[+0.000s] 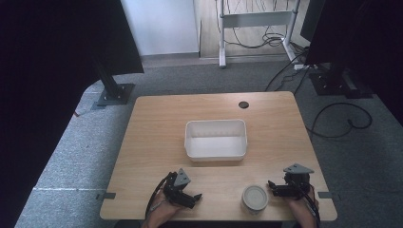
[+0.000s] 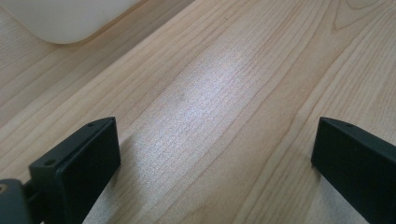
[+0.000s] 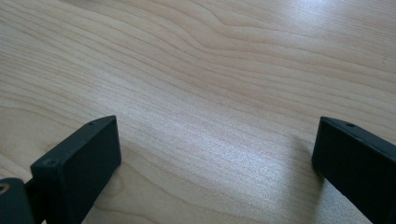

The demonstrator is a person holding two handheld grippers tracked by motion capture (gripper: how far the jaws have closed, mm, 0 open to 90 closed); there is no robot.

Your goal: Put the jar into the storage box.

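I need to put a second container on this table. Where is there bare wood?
Free: the strips left and right of the white bin, and the band between it and the far edge with the grommet hole. Crowded: the near edge, where the left tool, the round tub and the right tool sit.

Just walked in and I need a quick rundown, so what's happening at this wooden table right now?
A person holds a two-jaw gripper in each hand at the near edge of the light wooden table. The left gripper and right gripper are both open and hold nothing. A small round white lidded container stands just beside the right gripper, which points toward it. An empty white rectangular plastic bin sits in the middle of the table. Nothing has been picked up.
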